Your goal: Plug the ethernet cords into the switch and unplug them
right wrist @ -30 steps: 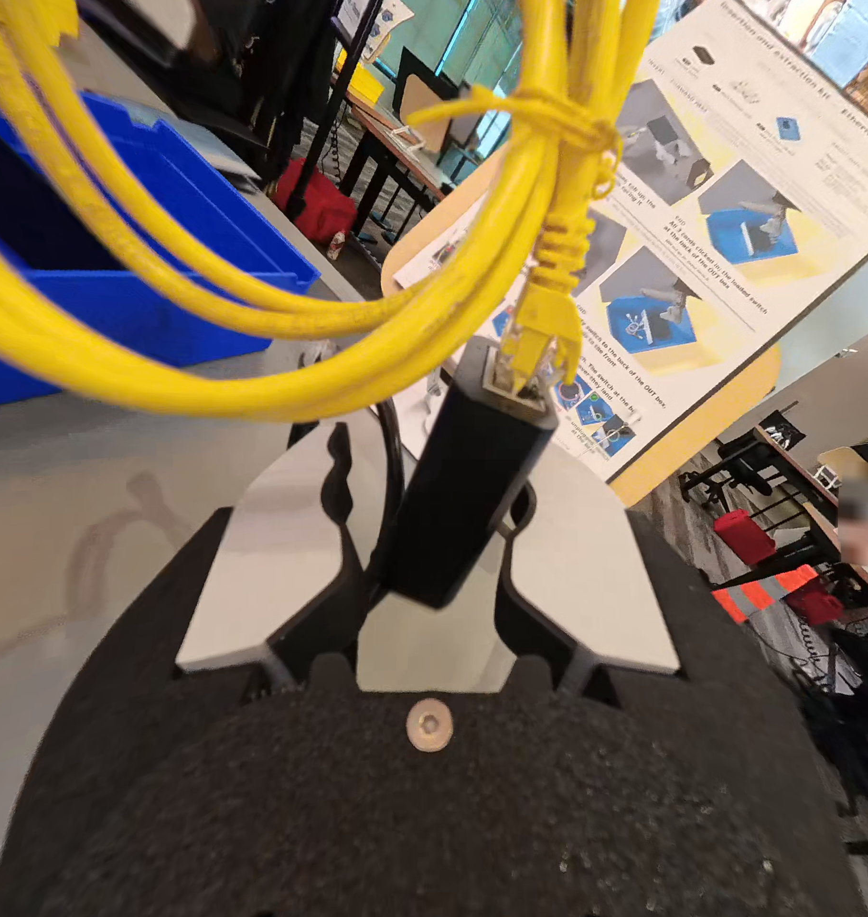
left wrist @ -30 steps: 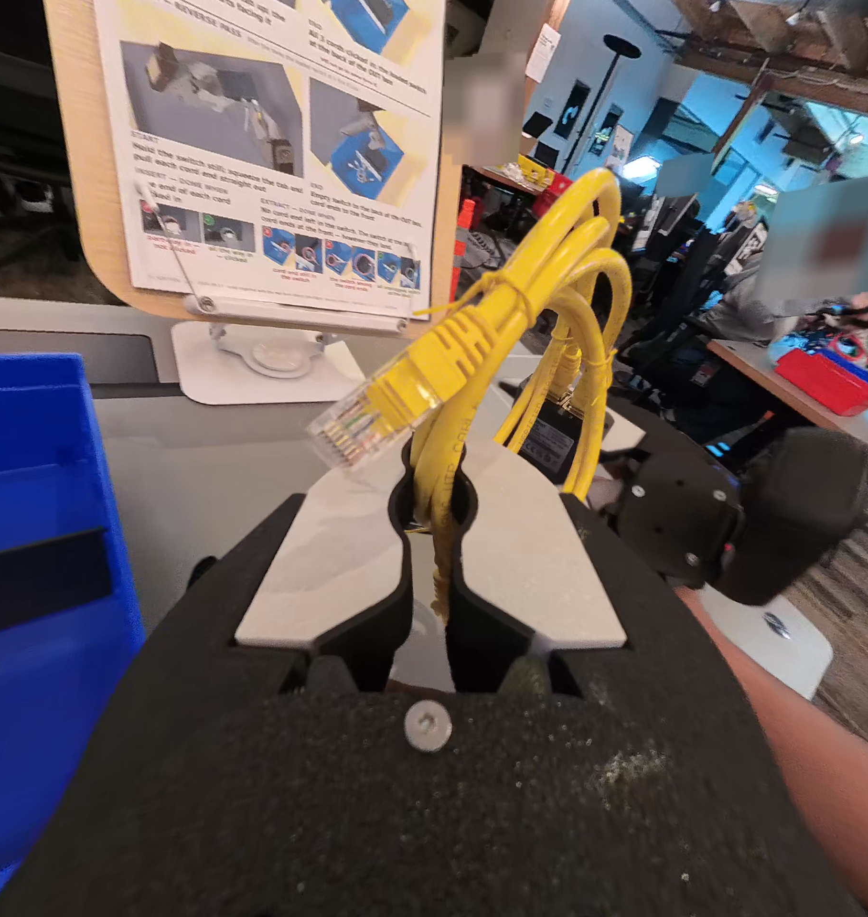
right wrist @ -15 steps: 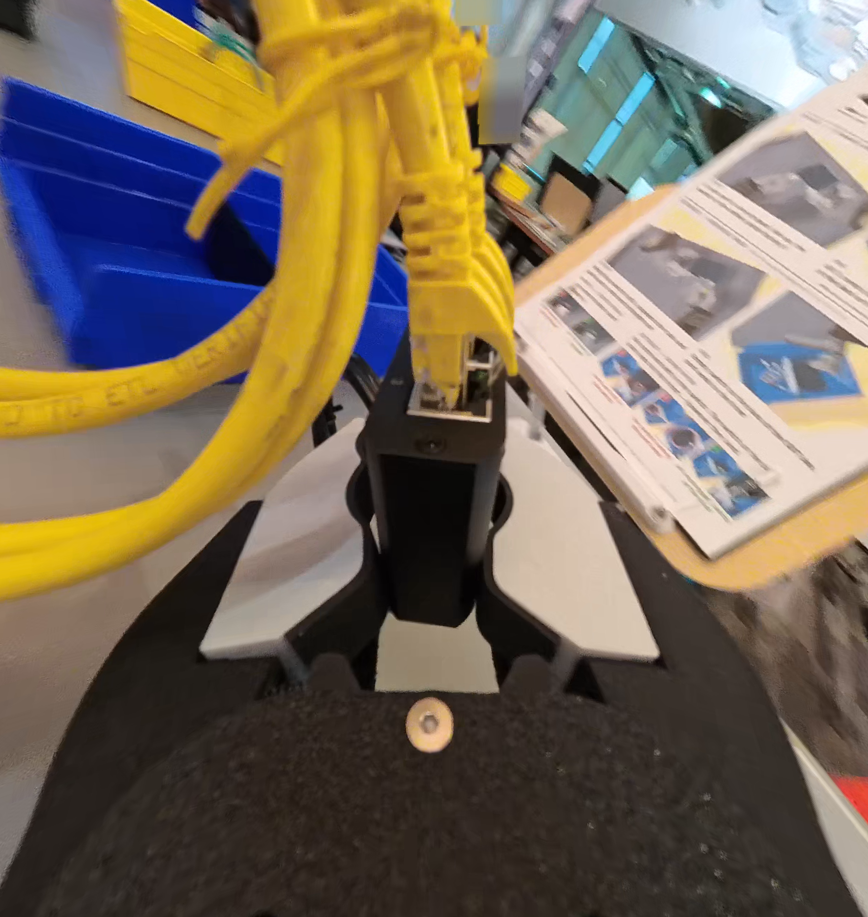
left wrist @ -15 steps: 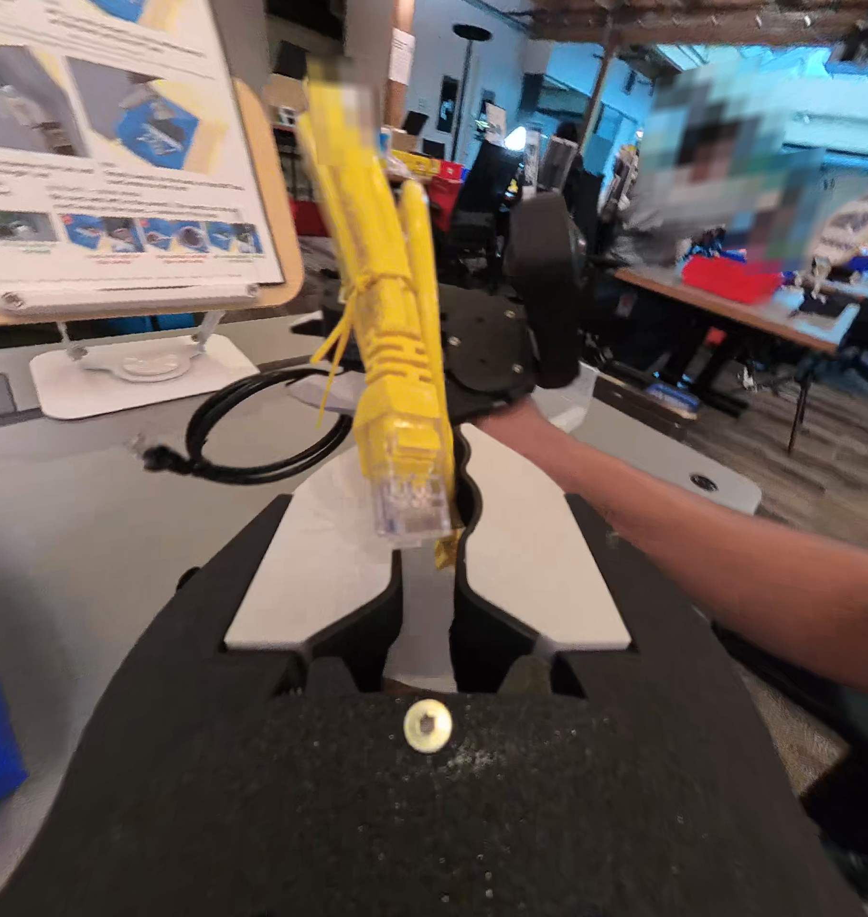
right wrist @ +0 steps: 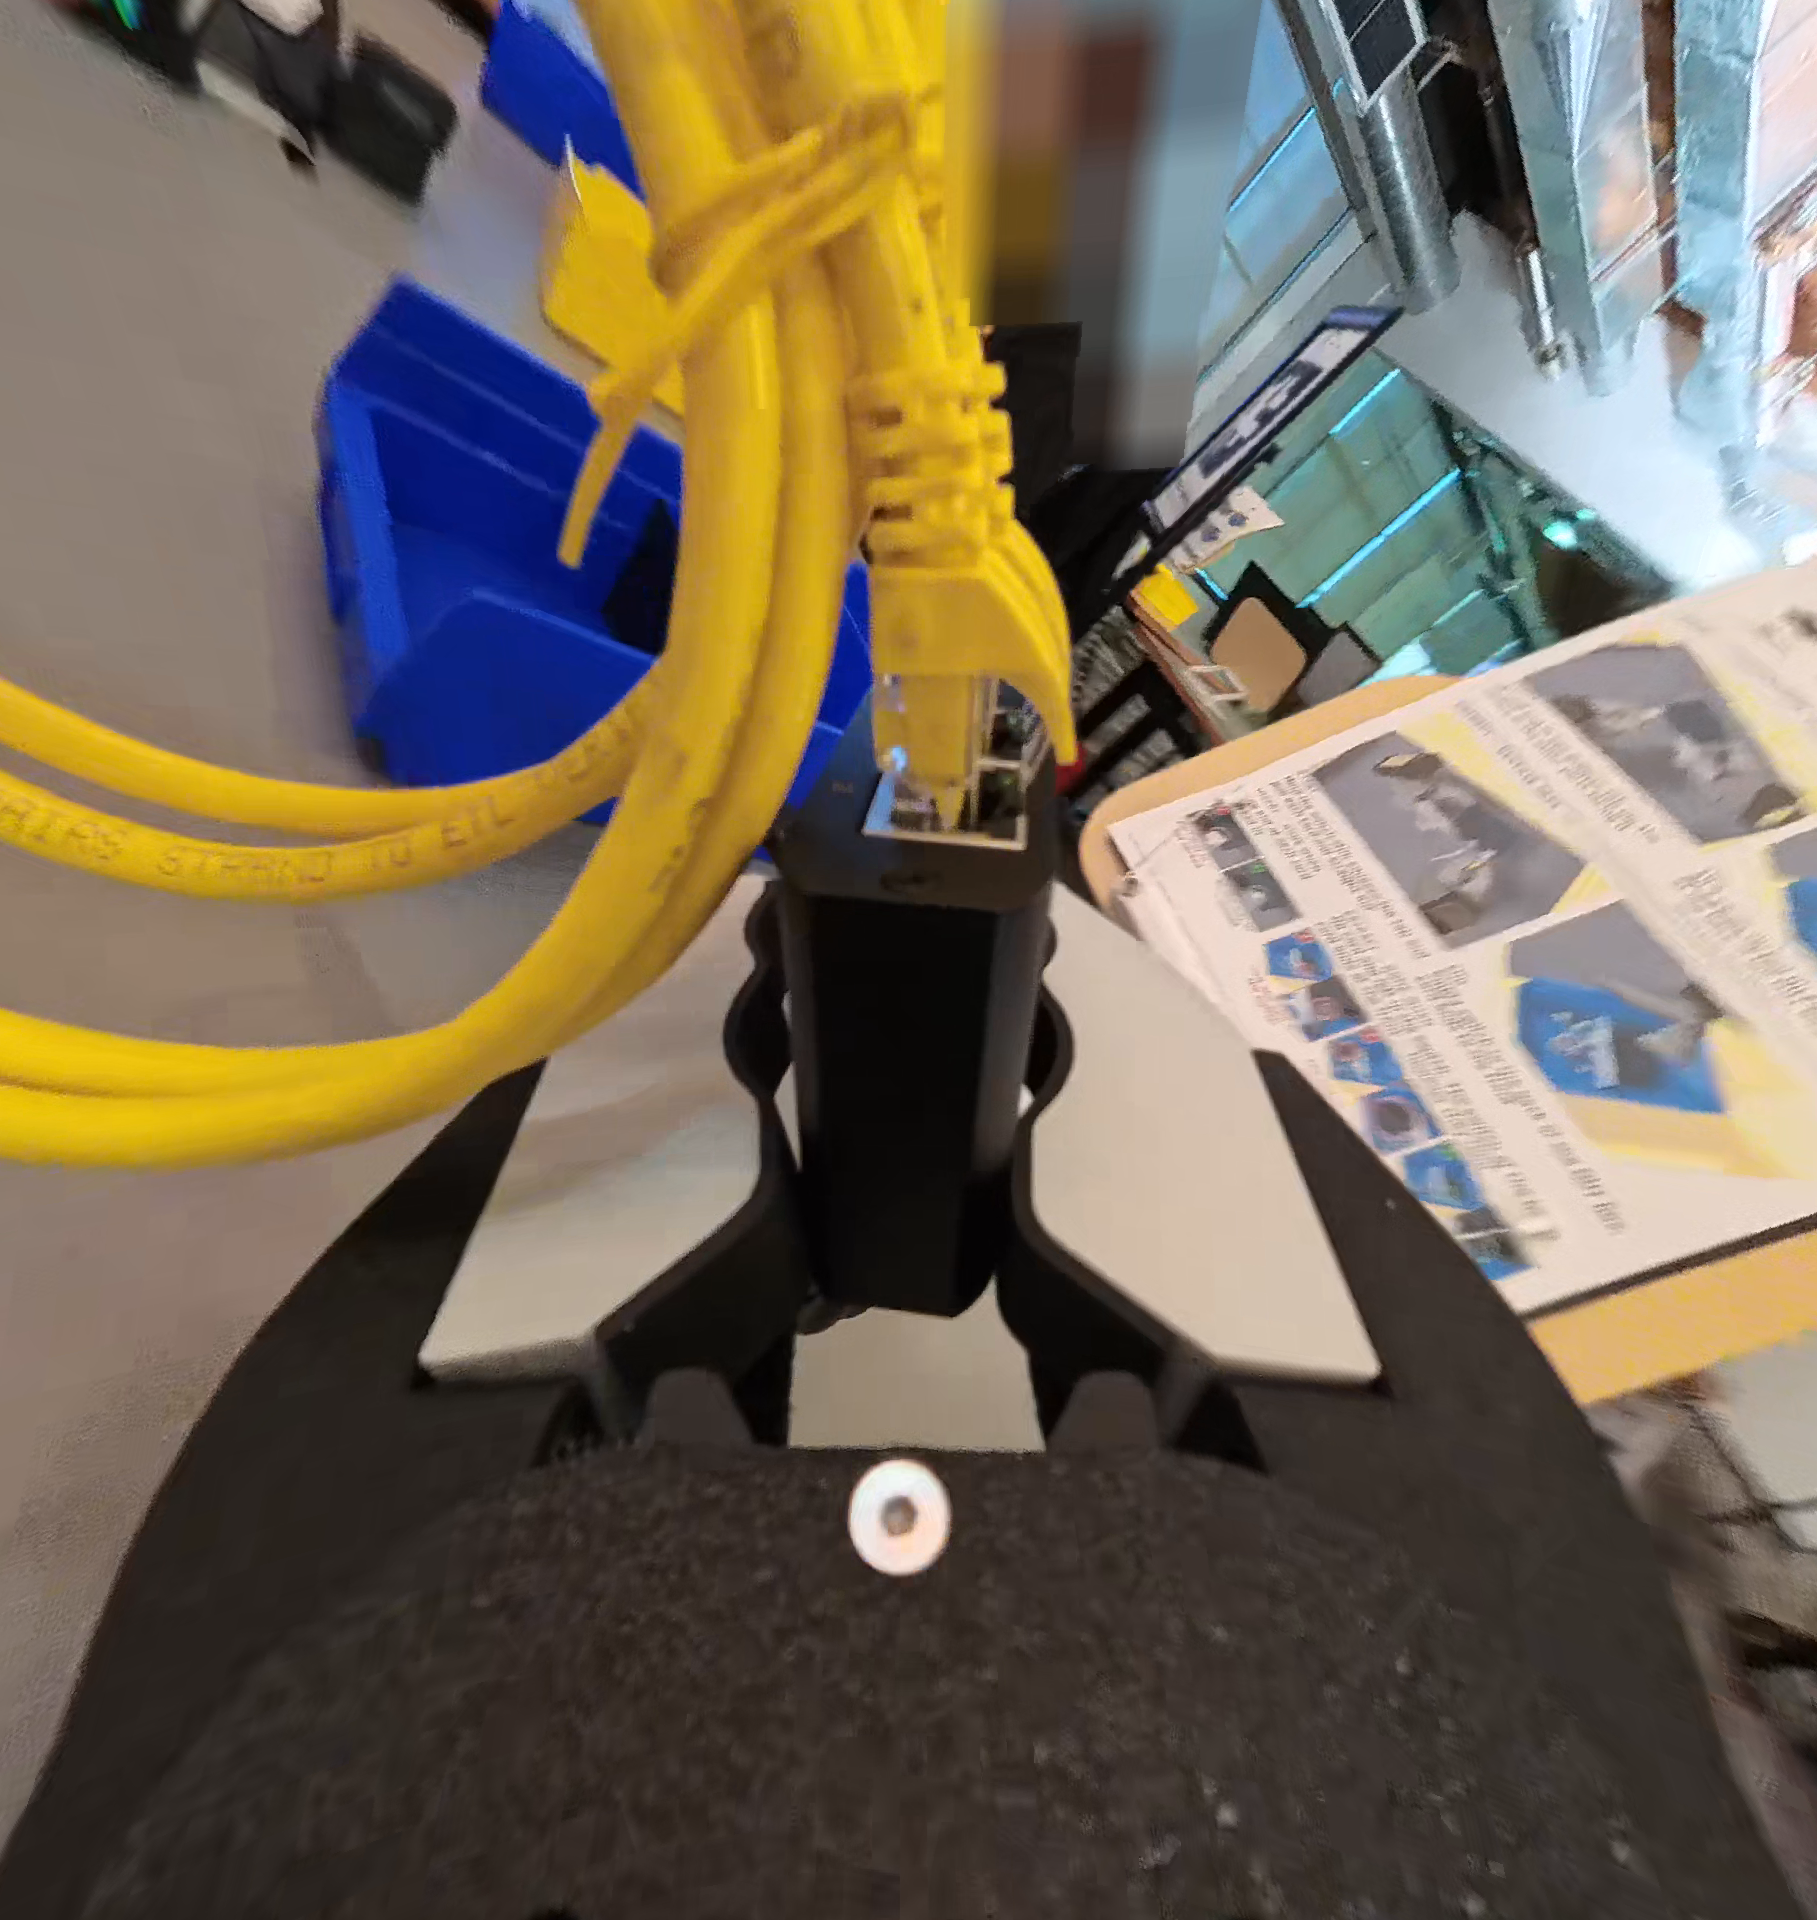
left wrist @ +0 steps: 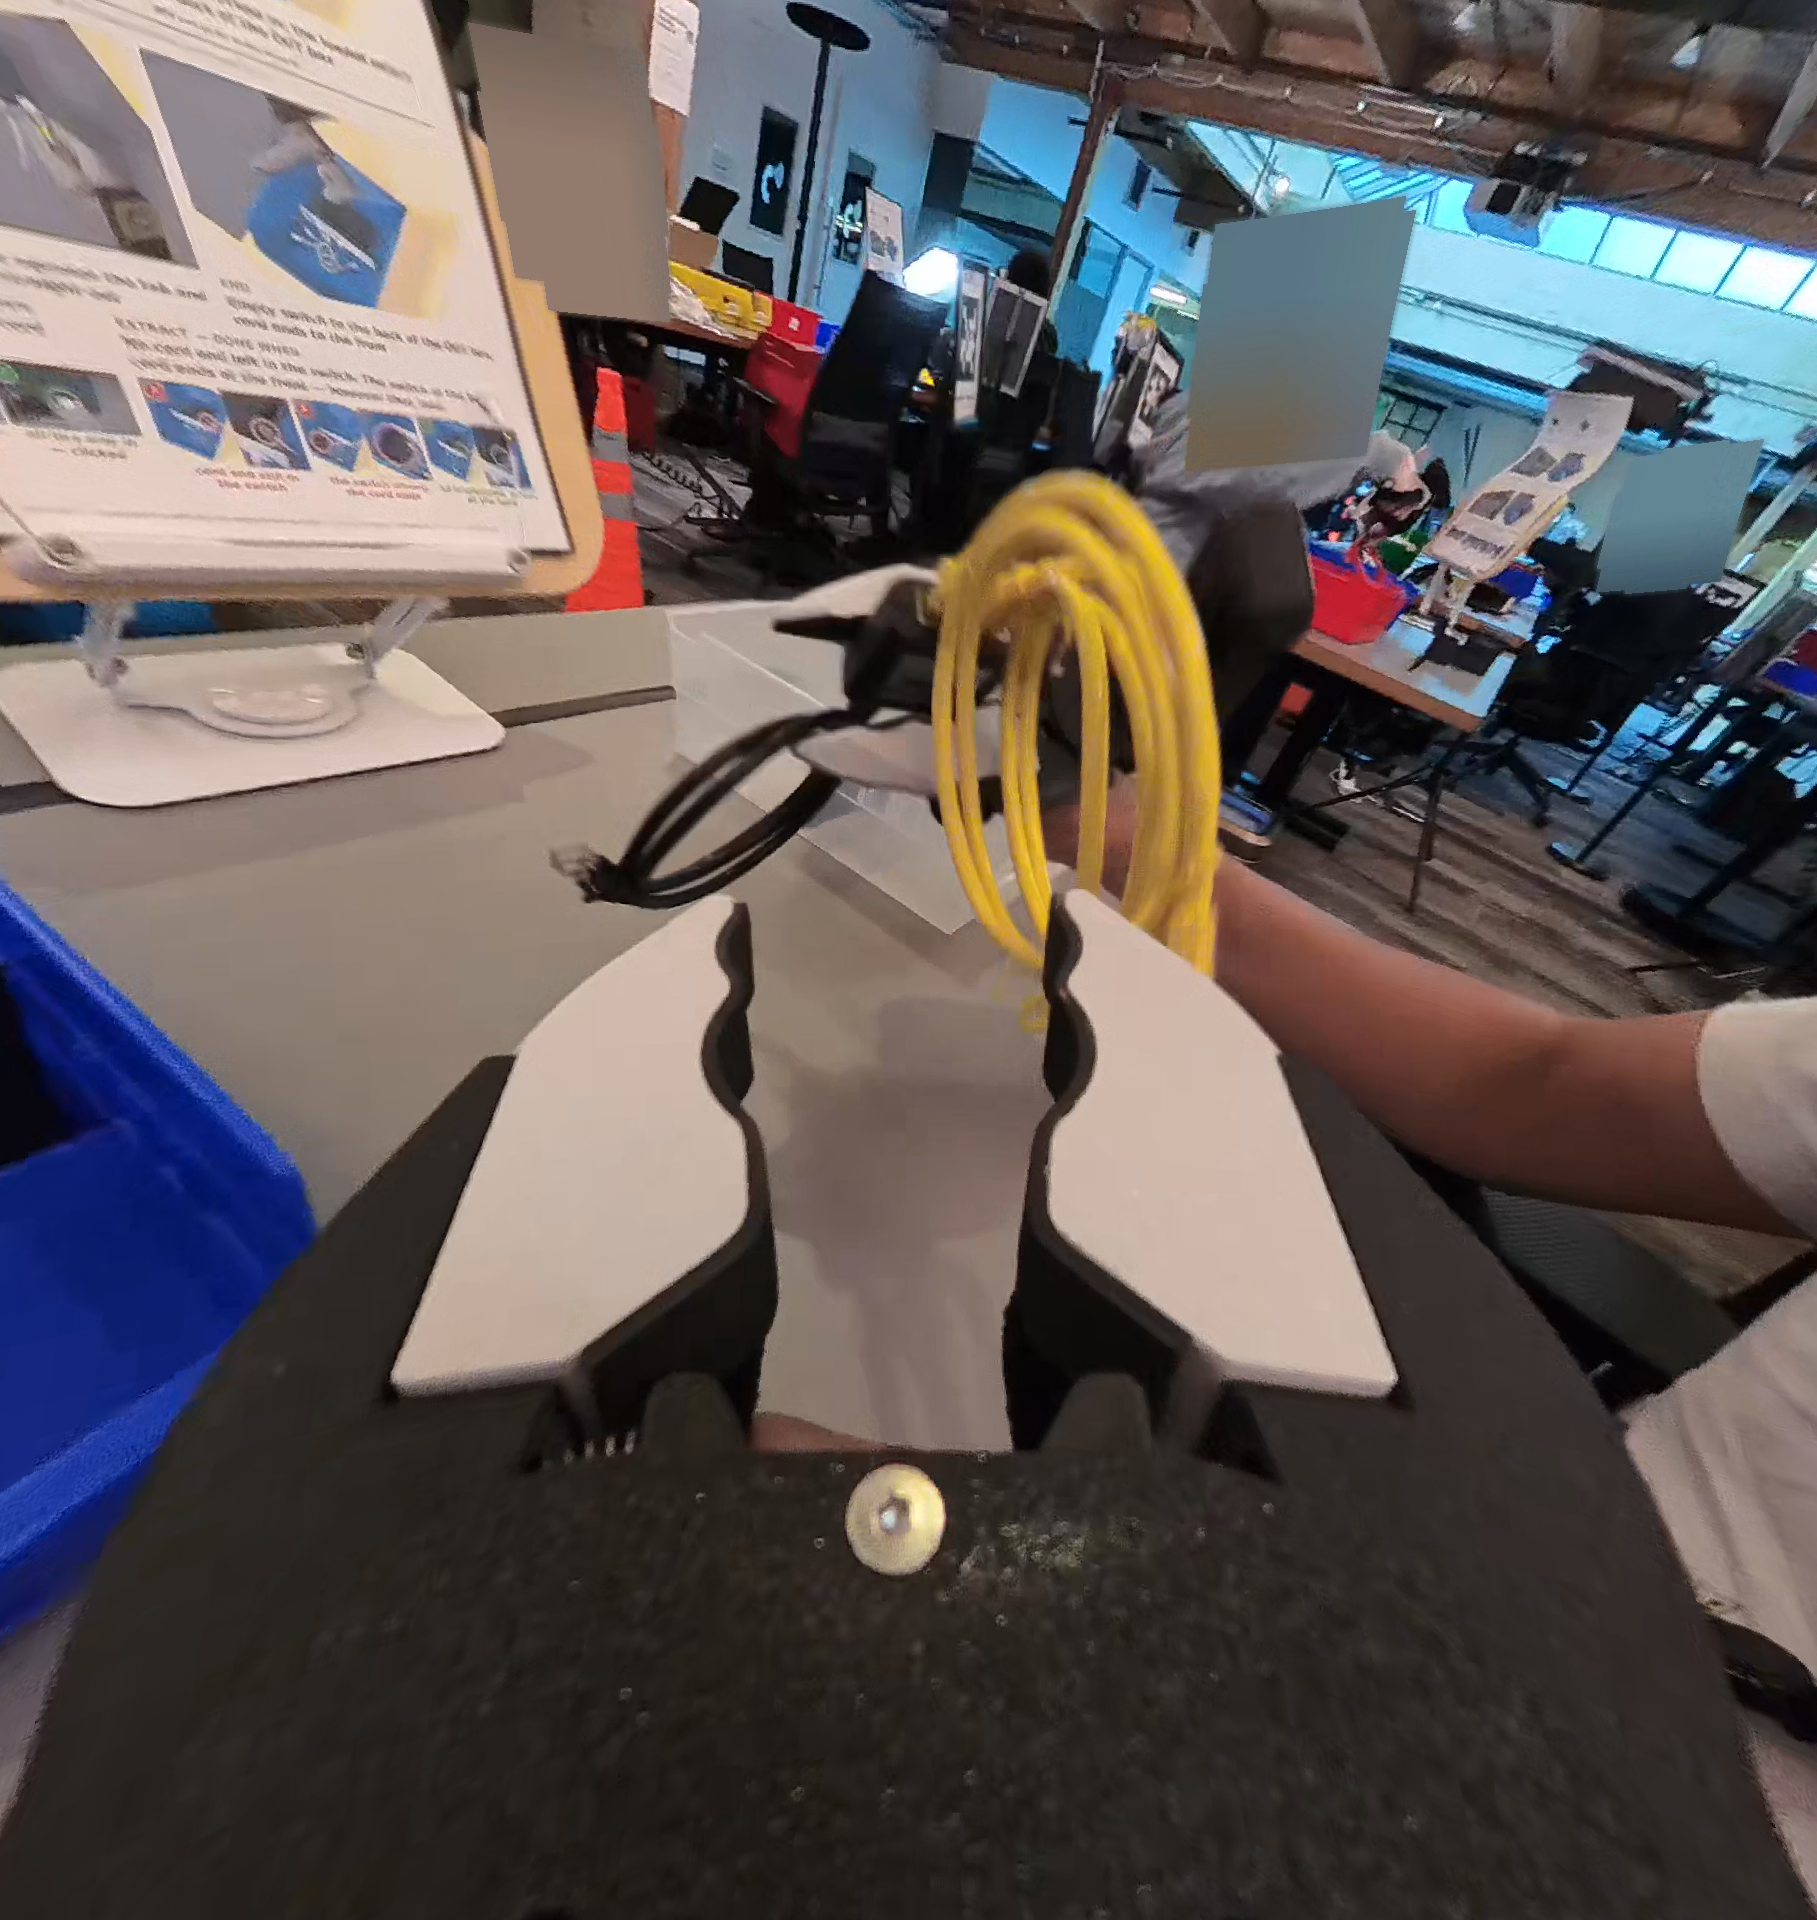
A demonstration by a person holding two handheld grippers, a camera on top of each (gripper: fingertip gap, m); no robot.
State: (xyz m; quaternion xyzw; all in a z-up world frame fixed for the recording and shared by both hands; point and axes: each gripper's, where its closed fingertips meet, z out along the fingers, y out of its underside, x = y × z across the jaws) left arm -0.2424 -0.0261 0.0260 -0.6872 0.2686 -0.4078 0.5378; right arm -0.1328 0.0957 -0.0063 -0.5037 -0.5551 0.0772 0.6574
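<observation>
In the right wrist view my right gripper (right wrist: 909, 935) is shut on the black switch (right wrist: 914, 1091), which stands upright between the pads. A yellow ethernet plug (right wrist: 935, 717) sits in a port on the switch's top, and its tied yellow coil (right wrist: 364, 831) hangs to the left. My left gripper (left wrist: 899, 914) is open and empty above the grey table (left wrist: 364, 956). In the left wrist view the yellow coil (left wrist: 1080, 717) hangs just beyond its right fingertip (left wrist: 1101, 935), without touching the pads. A black cord (left wrist: 717, 831) dangles from the switch end there.
A blue bin stands at the left (left wrist: 104, 1247) and shows behind the coil (right wrist: 468, 582). An instruction board on a white stand is at the back left (left wrist: 208, 312) and on the right (right wrist: 1506, 987). A person's forearm (left wrist: 1455, 1091) reaches in from the right. My hands' fingertips stand some 15 centimetres from each other.
My left gripper let go of the yellow cord, opened wide and drew back. My right gripper closed onto the switch, which stood slack between its fingers before. The coil now hangs from the switch.
</observation>
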